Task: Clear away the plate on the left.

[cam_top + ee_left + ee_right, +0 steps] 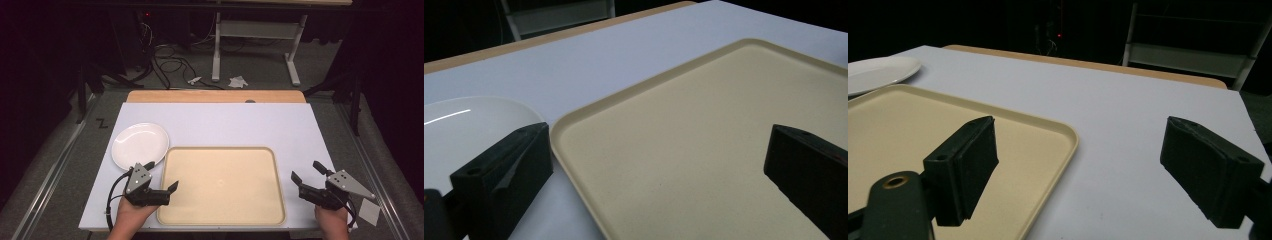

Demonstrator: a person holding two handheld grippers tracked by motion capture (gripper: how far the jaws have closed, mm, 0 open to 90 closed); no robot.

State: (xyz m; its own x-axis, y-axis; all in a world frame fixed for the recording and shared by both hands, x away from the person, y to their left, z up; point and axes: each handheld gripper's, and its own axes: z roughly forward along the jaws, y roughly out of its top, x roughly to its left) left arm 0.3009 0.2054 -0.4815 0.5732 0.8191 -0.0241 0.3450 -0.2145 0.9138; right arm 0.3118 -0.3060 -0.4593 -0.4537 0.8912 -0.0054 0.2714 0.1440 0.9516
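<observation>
1. Claws first: the left claw (161, 176) hangs over the near left corner of the table (225, 120), its jaws spread wide with nothing between them, one jaw over the plate's near rim and the other over the tray's left edge.
2. In the left gripper view the same left claw (649, 165) straddles the rounded corner of the tray (704, 130), and the plate (459, 130) lies behind its left jaw.
3. The right claw (306, 171) hangs over the near right corner of the table, jaws also spread wide and empty, just beside the tray's right edge.
4. In the right gripper view the right claw (1078, 165) has one jaw over the tray (908, 125) and the other over bare table (1128, 105).
5. The tray (222, 184), beige and bare, lies flat along the near edge of the table, between the two claws.
6. The plate (140, 145), white and round, sits toward the left edge of the table, just beside the tray's far left corner; whether they touch I cannot tell.
7. A hand (131, 216) grips the left claw from the near edge; another hand (332, 220) grips the right one.
</observation>
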